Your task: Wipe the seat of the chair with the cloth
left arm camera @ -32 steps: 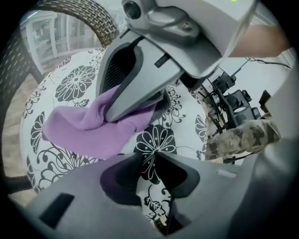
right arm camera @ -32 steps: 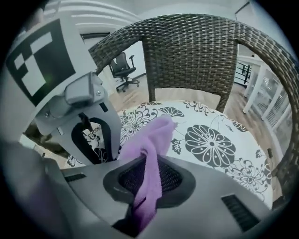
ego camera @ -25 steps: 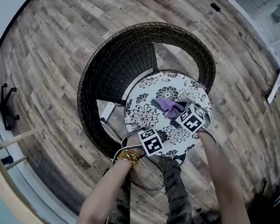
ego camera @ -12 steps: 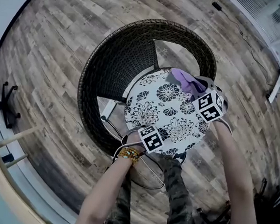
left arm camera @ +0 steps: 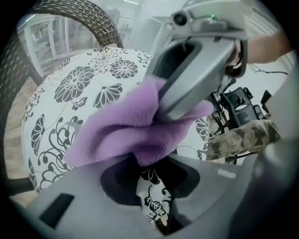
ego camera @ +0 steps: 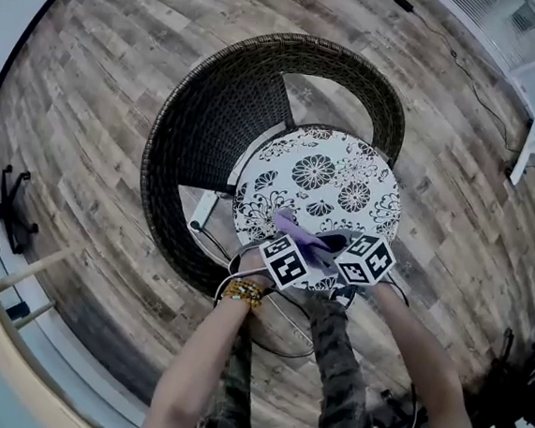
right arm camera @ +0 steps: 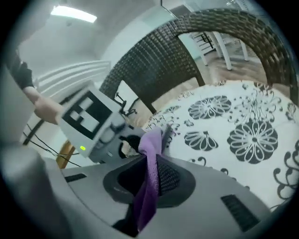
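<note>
Cloth (left arm camera: 126,130) is clenched in right tool (right arm camera: 152,158), while left tool (left arm camera: 156,205) grips floral seat (ego camera: 327,181) edge.

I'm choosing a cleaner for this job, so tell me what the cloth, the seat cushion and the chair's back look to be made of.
The cloth: soft purple fleece or microfibre, judging by its fuzzy nap and thick folds. The seat cushion: seemingly matte fabric, white with black printed flowers. The chair back: dark woven wicker, natural or synthetic unclear; the weave strands show.

No legible text, label or number anywhere.
</note>
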Tool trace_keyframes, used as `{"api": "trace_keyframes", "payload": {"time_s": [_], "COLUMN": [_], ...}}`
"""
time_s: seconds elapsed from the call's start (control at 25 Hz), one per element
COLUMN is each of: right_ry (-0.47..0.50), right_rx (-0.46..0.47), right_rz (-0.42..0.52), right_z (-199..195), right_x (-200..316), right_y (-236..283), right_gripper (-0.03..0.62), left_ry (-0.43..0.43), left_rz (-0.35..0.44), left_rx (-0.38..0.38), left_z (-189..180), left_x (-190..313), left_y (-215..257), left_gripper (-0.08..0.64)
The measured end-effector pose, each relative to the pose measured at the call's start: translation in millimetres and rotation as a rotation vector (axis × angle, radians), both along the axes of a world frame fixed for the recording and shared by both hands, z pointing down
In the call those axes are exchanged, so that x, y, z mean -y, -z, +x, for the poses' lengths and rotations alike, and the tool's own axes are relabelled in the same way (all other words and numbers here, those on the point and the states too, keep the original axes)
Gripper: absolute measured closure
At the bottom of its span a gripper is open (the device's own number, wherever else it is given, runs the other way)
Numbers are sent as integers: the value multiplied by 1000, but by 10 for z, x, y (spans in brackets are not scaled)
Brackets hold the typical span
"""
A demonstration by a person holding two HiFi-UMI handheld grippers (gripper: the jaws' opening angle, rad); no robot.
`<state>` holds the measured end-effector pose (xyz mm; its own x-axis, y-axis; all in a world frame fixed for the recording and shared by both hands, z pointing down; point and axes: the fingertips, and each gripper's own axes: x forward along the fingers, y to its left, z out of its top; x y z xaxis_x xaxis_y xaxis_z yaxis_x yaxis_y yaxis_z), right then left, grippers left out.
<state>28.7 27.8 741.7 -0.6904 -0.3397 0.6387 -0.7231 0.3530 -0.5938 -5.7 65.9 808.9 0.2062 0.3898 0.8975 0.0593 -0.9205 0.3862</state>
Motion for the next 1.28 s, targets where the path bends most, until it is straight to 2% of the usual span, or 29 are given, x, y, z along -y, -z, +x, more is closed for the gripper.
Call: {"api": "trace_keyframes", "payload": {"time_s": [0.08, 0.24, 0.28, 0.4, 0.56, 0.72, 0.84, 0.92, 1.0, 1.08, 1.2, 1.28], "right_ry": [30, 214, 232, 207, 236, 217, 212, 224, 251, 258, 238, 286], "right_rx": [-117, -350, -375, -399, -448, -483, -566, -693, -876, -1064, -1318, -1400], "right_rz": [-30, 28, 24, 3, 28, 32, 39, 77, 159, 281, 511, 580], "right_z": [51, 183, 237, 501, 771, 1029, 1353, 1596, 1846, 2091, 2334, 2305], "right_x": [-8, 54, 63, 166, 331, 445, 560, 682, 815, 944, 1143, 1111], "right_y": [-277, -434, -462, -476, -393, -452, -427, -346, -209, 71, 722, 881], "right_gripper": [548, 549, 549, 549, 549, 549, 549, 549, 549, 549, 549, 549], "left_ry": [0, 10, 11, 13, 16, 17, 16, 15, 12, 9, 9, 10], "left_rz": [-1, -12, -14, -12, -12, -15, -14, -12, -8, -6, -4, -3], "left_rx": [3, -1, -2, -1, -2, -1, -1, 0, -1, -4, -3, 1], "left_z": [-2, 1, -3, 1, 20, 4, 41, 42, 19, 13, 18, 18], "left_x": [4, 28, 28, 19, 23, 9, 9, 16, 14, 1, 20, 30], "left_y": [-2, -25, -26, -22, -11, -5, -9, -12, -13, -12, -17, -22], "left_gripper": [460, 463, 465, 465, 465, 465, 465, 465, 465, 465, 465, 465]}}
